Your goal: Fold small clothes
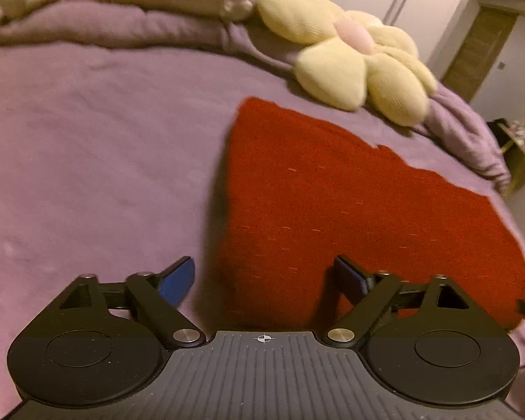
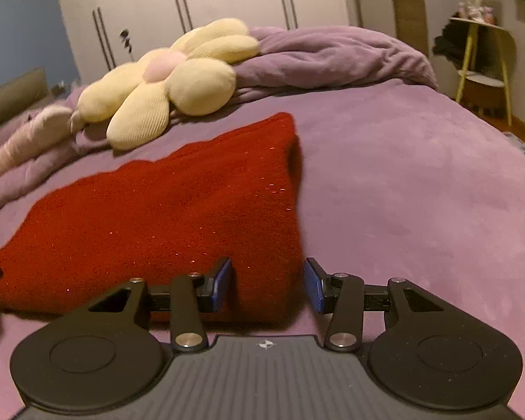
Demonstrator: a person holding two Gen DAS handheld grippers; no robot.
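A red knitted garment (image 1: 350,203) lies folded flat on the purple bed. In the left wrist view my left gripper (image 1: 264,276) hovers over the garment's near left corner. Its jaws stand wide open: one blue pad (image 1: 178,280) is over the bedspread, the other over the red knit. In the right wrist view the same garment (image 2: 164,217) stretches to the left. My right gripper (image 2: 267,281) is at its near right corner, jaws partly apart, with the red edge between the pads (image 2: 313,285) and a visible gap on each side.
A cream flower-shaped cushion (image 1: 360,52) (image 2: 164,80) lies just behind the garment. A bunched purple duvet (image 2: 332,56) runs along the far side of the bed. Bare purple bedspread (image 1: 87,157) (image 2: 420,182) lies on either side. A small yellow side table (image 2: 483,66) stands off the bed.
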